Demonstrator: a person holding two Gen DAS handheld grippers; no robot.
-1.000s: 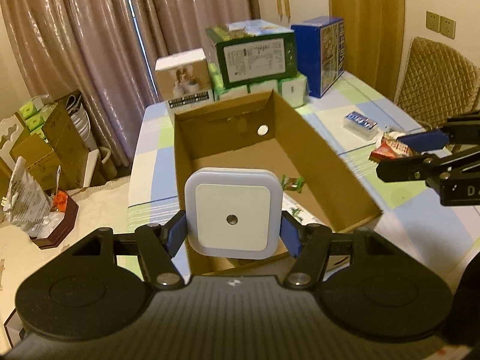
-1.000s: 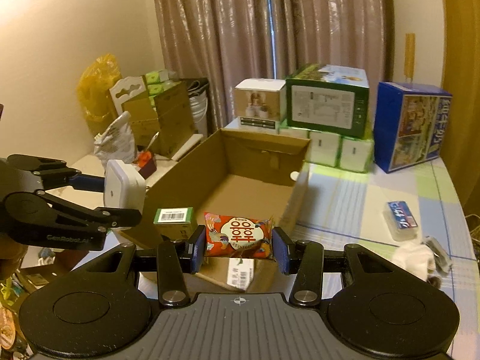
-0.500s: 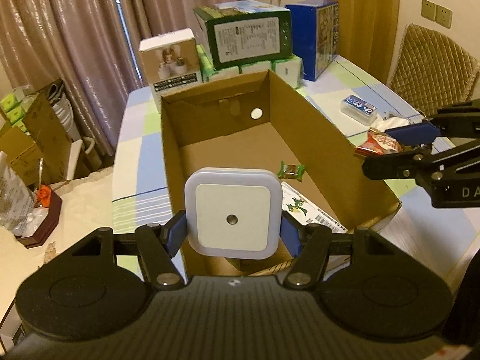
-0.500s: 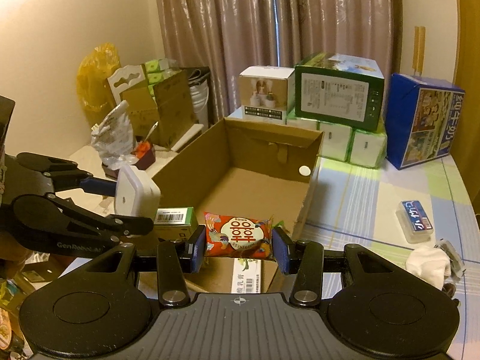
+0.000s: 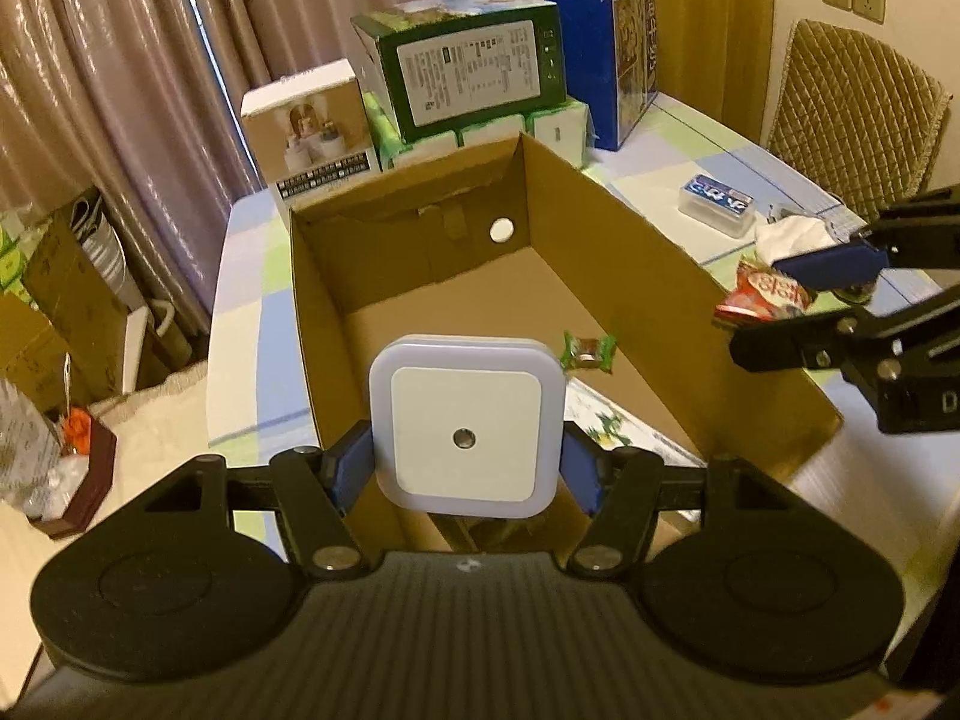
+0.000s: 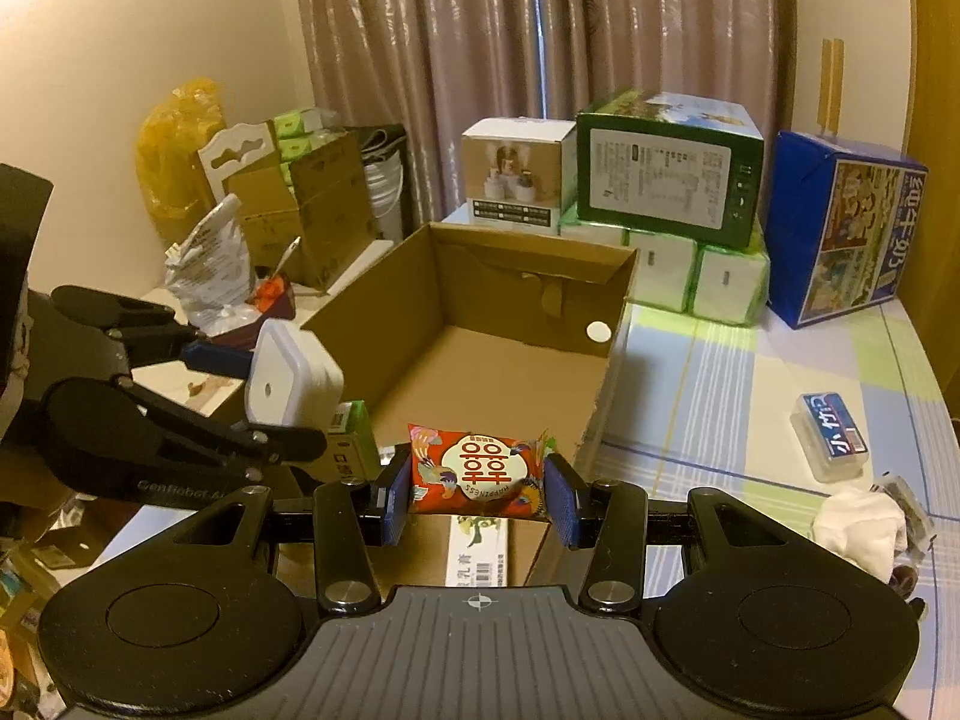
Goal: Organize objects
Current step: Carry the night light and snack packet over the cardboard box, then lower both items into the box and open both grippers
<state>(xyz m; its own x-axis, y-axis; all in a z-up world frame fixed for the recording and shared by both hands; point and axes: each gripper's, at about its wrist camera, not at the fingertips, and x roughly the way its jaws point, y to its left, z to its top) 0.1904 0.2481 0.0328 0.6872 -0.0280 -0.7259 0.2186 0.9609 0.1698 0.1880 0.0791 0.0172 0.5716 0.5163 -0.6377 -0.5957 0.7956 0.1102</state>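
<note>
My left gripper (image 5: 465, 465) is shut on a white square night light (image 5: 467, 425), held above the near end of the open cardboard box (image 5: 630, 240). My right gripper (image 6: 477, 489) is shut on a red snack packet (image 6: 477, 468), also over the near end of the cardboard box (image 6: 528, 276). The right gripper (image 5: 798, 300) shows at the right of the left wrist view, just past the box's right wall. From the right wrist view the left gripper (image 6: 264, 402) holds the night light (image 6: 288, 381) by the box's left wall. A green candy (image 5: 588, 351) and a flat printed box (image 6: 483, 552) lie inside.
Stacked product boxes (image 6: 666, 174) and a blue carton (image 6: 846, 234) stand behind the cardboard box. On the checked tablecloth to the right lie a small clear case (image 6: 831, 435) and crumpled white tissue (image 6: 861, 531). A quilted chair (image 5: 852, 114) is at the far right; clutter fills the left.
Both grippers have moved forward and higher over the cardboard box, so more of its floor shows. Each keeps its hold on its object.
</note>
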